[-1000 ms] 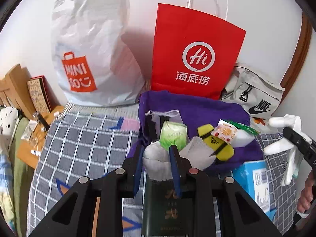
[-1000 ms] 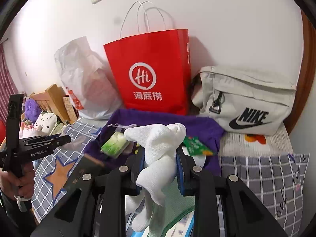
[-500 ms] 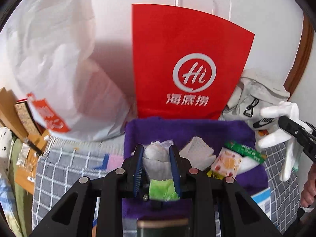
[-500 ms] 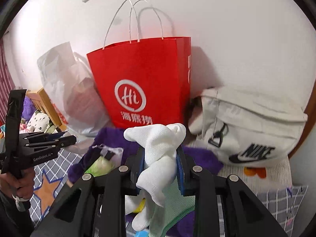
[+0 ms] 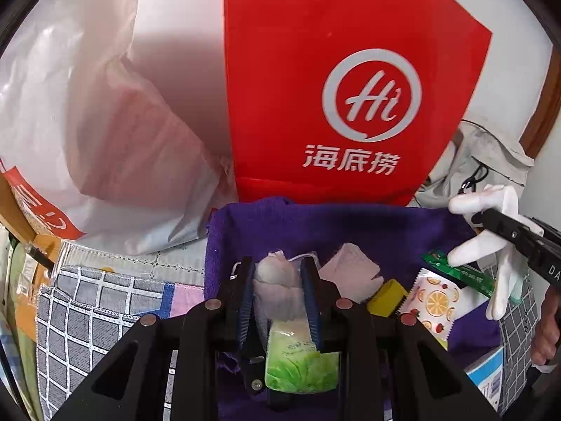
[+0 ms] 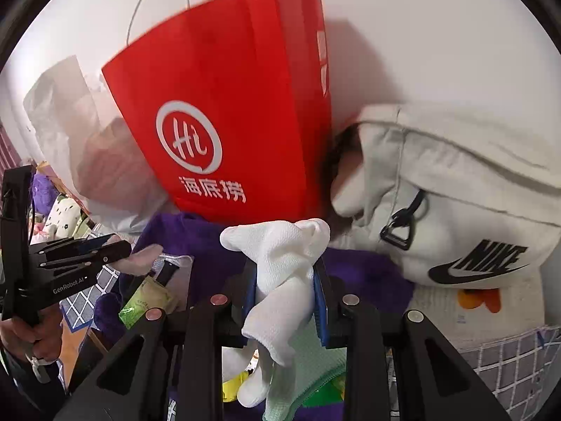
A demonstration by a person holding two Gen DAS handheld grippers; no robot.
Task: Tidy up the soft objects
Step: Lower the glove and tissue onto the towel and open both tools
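My left gripper (image 5: pixel 277 265) is shut on a small white cloth bundle (image 5: pixel 275 282), held just above a purple towel (image 5: pixel 350 226). A green tissue pack (image 5: pixel 301 363) lies under the fingers. Another white folded cloth (image 5: pixel 350 273), a yellow item (image 5: pixel 387 293) and snack packets (image 5: pixel 434 300) rest on the towel. My right gripper (image 6: pixel 284 268) is shut on a white glove (image 6: pixel 280 263), whose fingers hang down below the pads. From the left wrist view that glove (image 5: pixel 498 263) shows at the right edge. A red paper bag (image 6: pixel 228 122) stands close behind the towel.
A white plastic bag (image 5: pixel 87 122) leans at the left of the red bag (image 5: pixel 350 87). A pale Nike bag (image 6: pixel 455 210) sits at its right. A grey checked cloth (image 5: pixel 98 308) covers the surface; a blue box (image 5: pixel 487 382) lies at the right. Plush toys (image 6: pixel 65 215) are far left.
Both grippers have moved forward and lower toward the red bag and purple towel, which now fill more of each view. Each still grips its same cloth item.
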